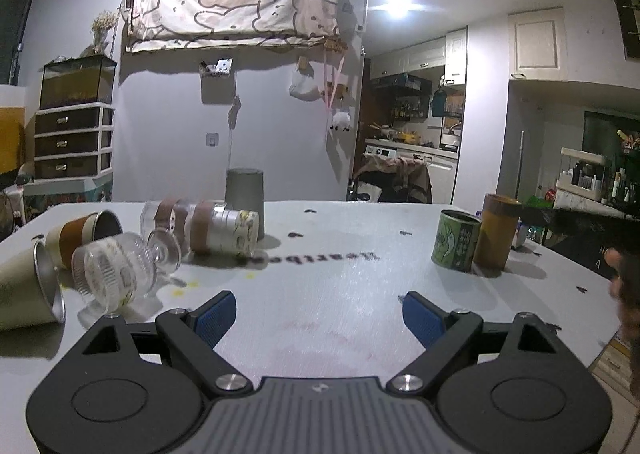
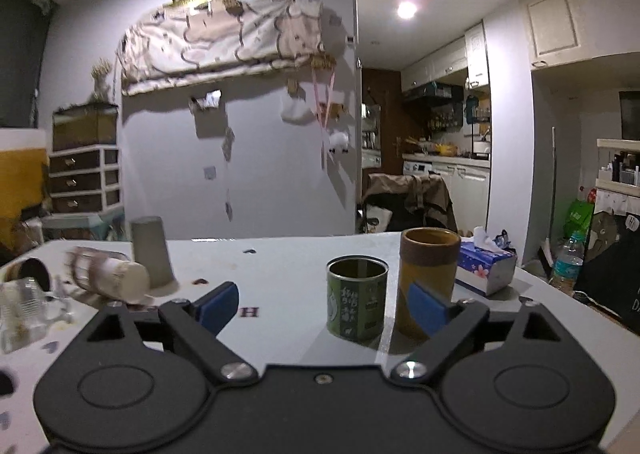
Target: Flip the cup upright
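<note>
Several cups lie on their sides at the left of the white table (image 1: 340, 294): a beige metal-lined cup (image 1: 28, 290), a brown-banded cup (image 1: 82, 232), a clear stemmed glass (image 1: 120, 274) and a clear banded tumbler (image 1: 208, 232). A grey cup (image 1: 245, 193) stands upside down behind them; it also shows in the right wrist view (image 2: 151, 252). My left gripper (image 1: 320, 314) is open and empty, in front of the tumbler. My right gripper (image 2: 323, 306) is open and empty, just in front of an upright green tin (image 2: 356, 300) and a tall brown cup (image 2: 428, 278).
The green tin (image 1: 456, 240) and brown cup (image 1: 498, 236) stand at the table's right. A blue tissue box (image 2: 486, 268) lies behind them near the right edge. A person's hand (image 1: 624, 286) shows at the right edge. A draped chair (image 2: 408, 201) stands beyond the far edge.
</note>
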A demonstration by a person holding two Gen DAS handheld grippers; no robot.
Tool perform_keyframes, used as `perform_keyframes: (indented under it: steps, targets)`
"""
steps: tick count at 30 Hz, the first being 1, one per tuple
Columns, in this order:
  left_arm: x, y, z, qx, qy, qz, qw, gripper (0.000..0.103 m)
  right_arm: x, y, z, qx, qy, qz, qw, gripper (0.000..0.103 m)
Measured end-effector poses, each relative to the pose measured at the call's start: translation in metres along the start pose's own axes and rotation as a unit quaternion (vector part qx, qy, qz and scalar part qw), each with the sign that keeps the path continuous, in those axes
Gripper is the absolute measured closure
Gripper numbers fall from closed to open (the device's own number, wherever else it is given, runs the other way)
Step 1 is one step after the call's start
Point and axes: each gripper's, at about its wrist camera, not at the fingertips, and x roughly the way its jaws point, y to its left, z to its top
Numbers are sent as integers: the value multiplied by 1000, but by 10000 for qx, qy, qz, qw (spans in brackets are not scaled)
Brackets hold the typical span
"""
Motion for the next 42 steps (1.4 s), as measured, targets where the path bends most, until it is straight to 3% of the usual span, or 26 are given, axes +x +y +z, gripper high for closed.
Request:
perform_keyframes:
  steps: [14, 42]
  targets:
    - [0, -19, -5, 230, -89, 29, 9997, 0, -69, 11, -40, -154, -202, 29, 9997, 0]
    - [1, -18, 0, 127, -24, 35, 9999, 0, -74, 17, -46, -303, -39, 16, 9995, 0]
